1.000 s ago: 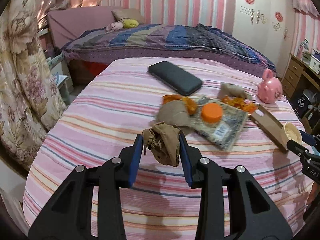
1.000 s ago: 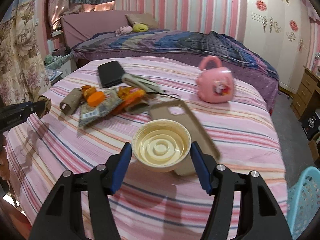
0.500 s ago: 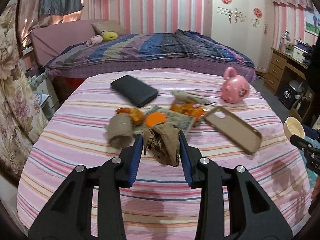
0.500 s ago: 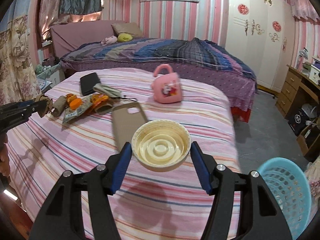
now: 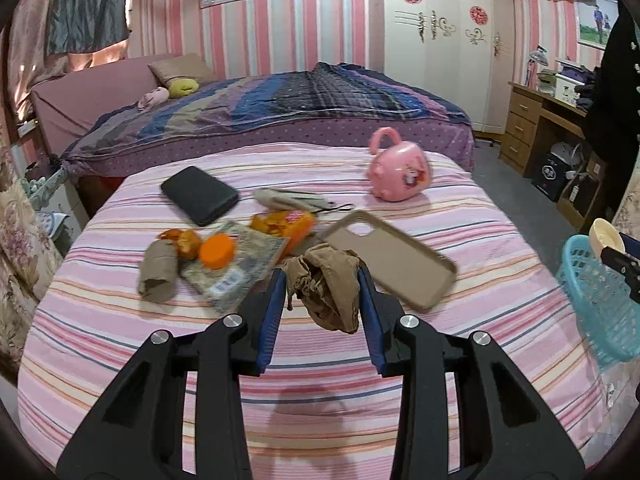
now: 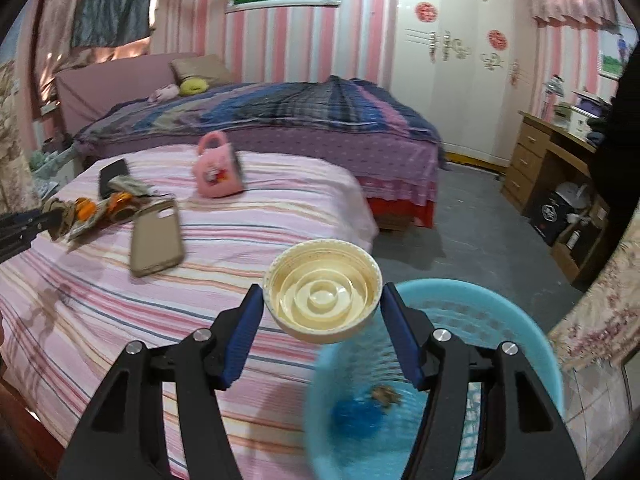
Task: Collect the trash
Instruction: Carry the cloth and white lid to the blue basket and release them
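My left gripper (image 5: 322, 294) is shut on a crumpled brown paper wad (image 5: 326, 290), held above the pink striped bed (image 5: 320, 364). My right gripper (image 6: 322, 302) is shut on a cream plastic lid (image 6: 322, 294), hanging over the near rim of a light blue basket (image 6: 520, 344) beside the bed. Inside the basket lie a blue item (image 6: 356, 416) and a brown scrap (image 6: 386, 394). On the bed lie a cardboard roll (image 5: 158, 268), an orange cap (image 5: 217, 251), snack wrappers (image 5: 244, 260) and an orange packet (image 5: 286, 224). The basket (image 5: 600, 300) and lid (image 5: 606, 236) also show at the left view's right edge.
A tan phone case (image 5: 388, 258), a black phone (image 5: 199, 195), a pink pig-shaped mug (image 5: 400, 172) and a folded grey item (image 5: 290, 199) lie on the striped bed. A second bed (image 5: 280, 108) stands behind. A wooden desk (image 6: 560, 160) and white wardrobe (image 6: 460, 60) are at the right.
Both grippers have swung right with their loads. The blue basket came into view under the right gripper, and the bed's trash pile has slid left in both views.
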Demonstrator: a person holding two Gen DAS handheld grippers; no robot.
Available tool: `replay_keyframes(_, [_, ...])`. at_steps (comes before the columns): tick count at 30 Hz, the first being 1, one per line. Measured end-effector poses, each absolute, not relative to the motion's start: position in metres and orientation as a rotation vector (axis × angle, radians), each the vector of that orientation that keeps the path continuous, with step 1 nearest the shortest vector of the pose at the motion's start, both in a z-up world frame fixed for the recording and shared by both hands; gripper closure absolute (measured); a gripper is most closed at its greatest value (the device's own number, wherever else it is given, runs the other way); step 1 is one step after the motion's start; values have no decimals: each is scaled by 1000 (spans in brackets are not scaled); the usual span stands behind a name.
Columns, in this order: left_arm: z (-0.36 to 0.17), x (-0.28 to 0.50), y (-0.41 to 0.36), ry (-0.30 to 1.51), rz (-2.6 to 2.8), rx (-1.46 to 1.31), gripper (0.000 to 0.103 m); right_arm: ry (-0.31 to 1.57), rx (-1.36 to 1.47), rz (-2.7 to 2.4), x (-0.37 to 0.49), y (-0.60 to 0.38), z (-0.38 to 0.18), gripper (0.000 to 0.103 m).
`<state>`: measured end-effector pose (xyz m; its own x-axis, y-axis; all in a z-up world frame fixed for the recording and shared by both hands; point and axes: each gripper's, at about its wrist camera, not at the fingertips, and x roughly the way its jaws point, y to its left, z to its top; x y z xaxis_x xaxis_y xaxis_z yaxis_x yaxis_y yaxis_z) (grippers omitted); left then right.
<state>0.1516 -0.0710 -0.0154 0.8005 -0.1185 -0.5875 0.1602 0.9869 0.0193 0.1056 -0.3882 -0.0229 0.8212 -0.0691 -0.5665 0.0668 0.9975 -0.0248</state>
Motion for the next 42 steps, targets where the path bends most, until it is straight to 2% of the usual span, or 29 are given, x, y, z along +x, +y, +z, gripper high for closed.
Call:
replay_keyframes(14, [-15,135,-201,600,-336,121,68,653,86,-229,84,-503,-42,43])
replay_keyframes(23, [-30,119,-303,609,-498,144,68,653,116,-263,78,-523,-52,43])
replay_keyframes(35, [-35,113,-363,639,-615,138,66,660,158,-294,71,-542,-59,43])
replay_keyframes(36, [-34,113,-366,639,-622,138,65,660,158,-293,71,-541,-59,43])
replay_keyframes(37, [-33,112,-368,639,-631,144,59,660,157,-294,70,-541,-60,43])
replay_keyframes(39, [-31,109,-367,617,-615,163,39,660,158,-292,71,-541,-60,43])
replay_keyframes(42, [-29,113,-359,599,-580,164,24,660,156,-292,71,-541,-60,43])
